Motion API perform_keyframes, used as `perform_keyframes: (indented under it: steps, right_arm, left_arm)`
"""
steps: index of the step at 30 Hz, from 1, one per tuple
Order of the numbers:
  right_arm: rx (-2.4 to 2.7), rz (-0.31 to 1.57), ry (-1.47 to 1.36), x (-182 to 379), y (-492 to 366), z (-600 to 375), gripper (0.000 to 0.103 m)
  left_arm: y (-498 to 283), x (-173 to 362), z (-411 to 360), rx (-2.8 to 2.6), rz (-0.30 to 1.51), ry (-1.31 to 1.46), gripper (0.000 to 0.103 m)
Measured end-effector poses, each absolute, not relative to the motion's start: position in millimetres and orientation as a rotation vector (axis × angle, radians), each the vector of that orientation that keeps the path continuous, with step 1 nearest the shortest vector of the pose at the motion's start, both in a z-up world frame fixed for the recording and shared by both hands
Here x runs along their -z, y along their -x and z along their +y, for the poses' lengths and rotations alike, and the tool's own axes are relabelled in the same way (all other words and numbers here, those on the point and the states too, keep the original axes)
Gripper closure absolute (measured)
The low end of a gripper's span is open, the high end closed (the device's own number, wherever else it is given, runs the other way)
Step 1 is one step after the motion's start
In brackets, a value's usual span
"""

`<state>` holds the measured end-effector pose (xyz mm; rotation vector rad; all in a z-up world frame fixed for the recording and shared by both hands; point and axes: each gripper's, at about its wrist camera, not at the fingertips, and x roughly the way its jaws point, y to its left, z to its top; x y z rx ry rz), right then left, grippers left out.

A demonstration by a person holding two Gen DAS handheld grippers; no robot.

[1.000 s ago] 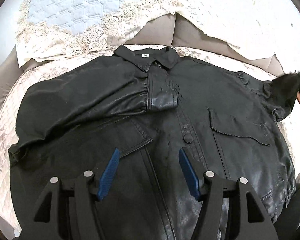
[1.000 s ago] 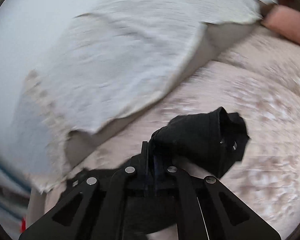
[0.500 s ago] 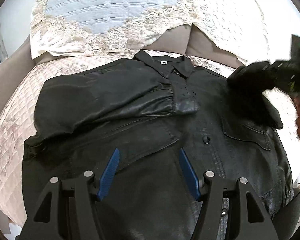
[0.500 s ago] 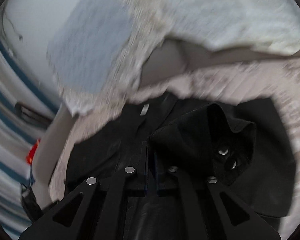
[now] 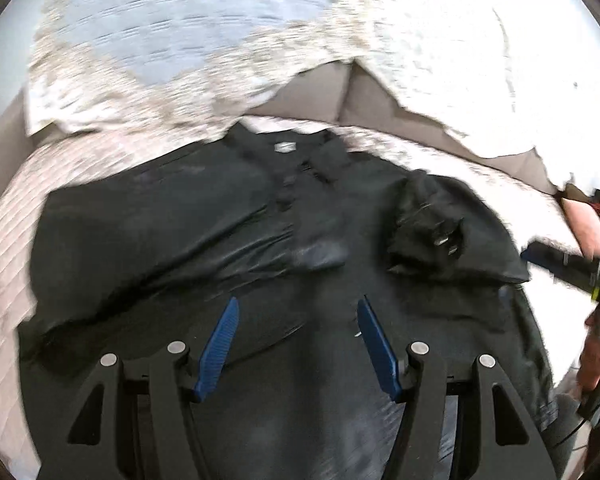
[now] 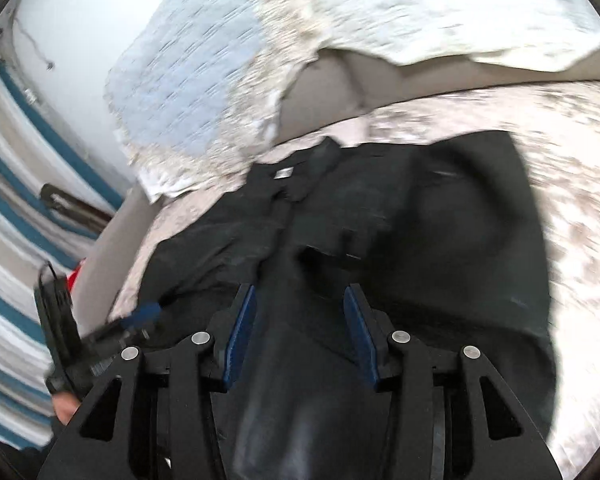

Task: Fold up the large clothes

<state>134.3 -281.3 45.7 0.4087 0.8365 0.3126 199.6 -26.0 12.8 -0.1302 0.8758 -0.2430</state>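
Over on the left, one sleeve [image 5: 172, 248] lies folded across the chest of the black jacket [image 5: 300, 360], cuff near the button line, and the jacket is spread collar-away on the quilted sofa cover [image 5: 16, 216]. The left claw [image 5: 298, 344] hovers above the lower front, blue pads spread wide, nothing between them and, as far as the blur allows, not touching the leather.

Moving to the middle: the collar [image 5: 288, 148] with its white label sits at the top, just under the lace cushion [image 5: 148, 52].

On the right, the other sleeve [image 5: 428, 232] is lying bunched on the chest, cuff snaps showing. The right claw [image 6: 300, 320] is gaping, holding nothing, poised over the jacket front.

So both sleeves look to be in, by my reading. The next move likely calls for flattening that lumpy right cuff, then both claws pinching the hem and carrying it up toward the collar.
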Motion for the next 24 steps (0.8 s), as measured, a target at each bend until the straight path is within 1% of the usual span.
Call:
perform_keyframes:
  steps: [3,4,8,9,10,12,14,15,16,18,19,21,23,24]
  right_arm:
    - [-0.240,0.831,-0.451,-36,-114,-305,0.056]
    - [-0.224,0.831,-0.465,-32,-109,-310,0.056]
    - [-0.185,0.829,-0.516,-19,-93,-325,0.056]
    - [-0.183,0.829,-0.522,-18,-90,-328,0.056]
    - [-0.180,0.828,-0.531,-17,-86,-333,0.056]
    - [-0.173,0.829,-0.551,-11,-88,-339,0.056]
    - [-0.168,0.829,-0.563,-9,-90,-341,0.056]
    - [-0.166,0.827,-0.563,-9,-88,-344,0.056]
    - [-0.164,0.820,-0.558,-11,-88,-344,0.056]
    - [-0.167,0.799,-0.543,-15,-86,-346,0.056]
    - [-0.166,0.788,-0.537,-17,-86,-347,0.056]
    - [-0.164,0.779,-0.535,-17,-88,-348,0.056]
    - [-0.163,0.781,-0.543,-14,-92,-349,0.056]
    - [-0.162,0.783,-0.548,-12,-94,-349,0.056]
  left_arm:
    - [-225,-16,-59,0.296,0.886,0.114,0.038]
    - [-232,-17,-72,0.326,0.884,0.103,0.036]
    - [-253,-14,-130,0.432,0.873,0.006,0.034]
    - [-256,-11,-147,0.469,0.875,-0.028,0.030]
    - [-259,-6,-159,0.491,0.876,-0.068,0.030]
    - [-269,6,-186,0.478,0.867,-0.183,0.030]
    - [-285,13,-193,0.422,0.863,-0.238,0.037]
    - [-297,14,-186,0.384,0.878,-0.209,0.046]
    - [-307,14,-173,0.356,0.897,-0.152,0.053]
    - [-326,13,-132,0.255,0.916,-0.006,0.054]
    - [-334,14,-106,0.177,0.923,0.055,0.056]
    - [-339,12,-66,0.082,0.922,0.141,0.058]
    - [-334,9,-35,0.060,0.916,0.216,0.057]
    - [-330,7,-25,0.061,0.911,0.244,0.053]
